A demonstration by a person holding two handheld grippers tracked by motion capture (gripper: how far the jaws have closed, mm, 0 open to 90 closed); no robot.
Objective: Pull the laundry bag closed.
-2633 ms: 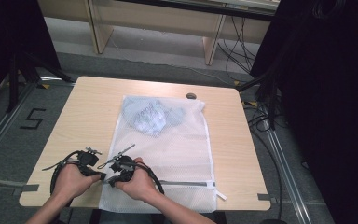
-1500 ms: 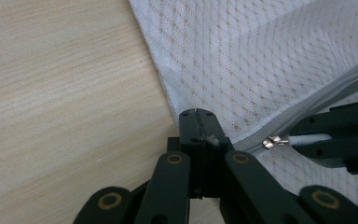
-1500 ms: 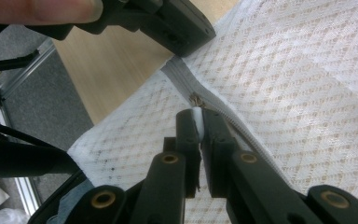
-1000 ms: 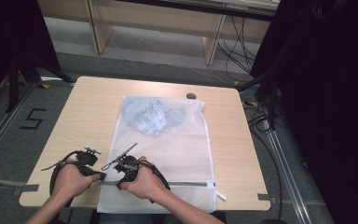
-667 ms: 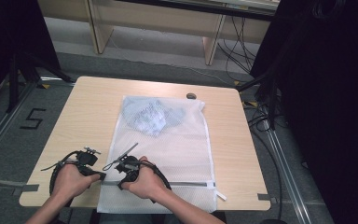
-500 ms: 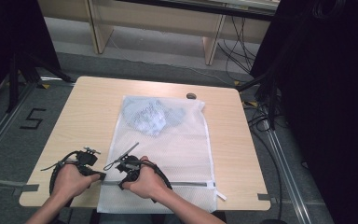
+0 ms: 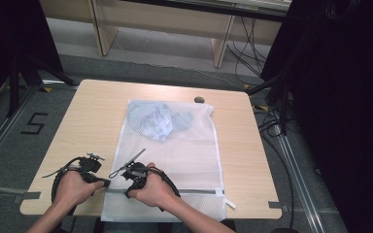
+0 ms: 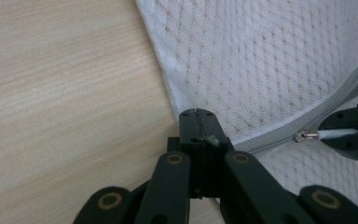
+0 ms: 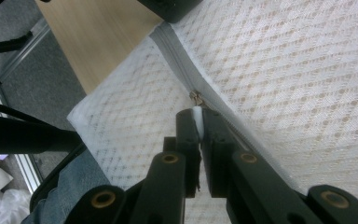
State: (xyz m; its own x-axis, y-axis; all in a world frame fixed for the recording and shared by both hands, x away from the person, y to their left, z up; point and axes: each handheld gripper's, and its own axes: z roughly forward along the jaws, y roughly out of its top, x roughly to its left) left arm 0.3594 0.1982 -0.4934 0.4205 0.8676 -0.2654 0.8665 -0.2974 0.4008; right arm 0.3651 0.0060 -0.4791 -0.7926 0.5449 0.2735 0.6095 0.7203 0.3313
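Right gripper point(image 9: 196, 122) pinches the zip pull point(image 9: 197, 112); left gripper point(image 8: 199, 122), apparently clamped on the mesh bag's point(image 7: 184, 145) edge, sits beside it.

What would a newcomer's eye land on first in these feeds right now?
Probably the white mesh laundry bag lying along the middle of the wooden table, with bluish clothing bunched at its far end. Next, at the near edge, the right gripper pinching the white zipper pull, while the left gripper clamps the bag's edge.
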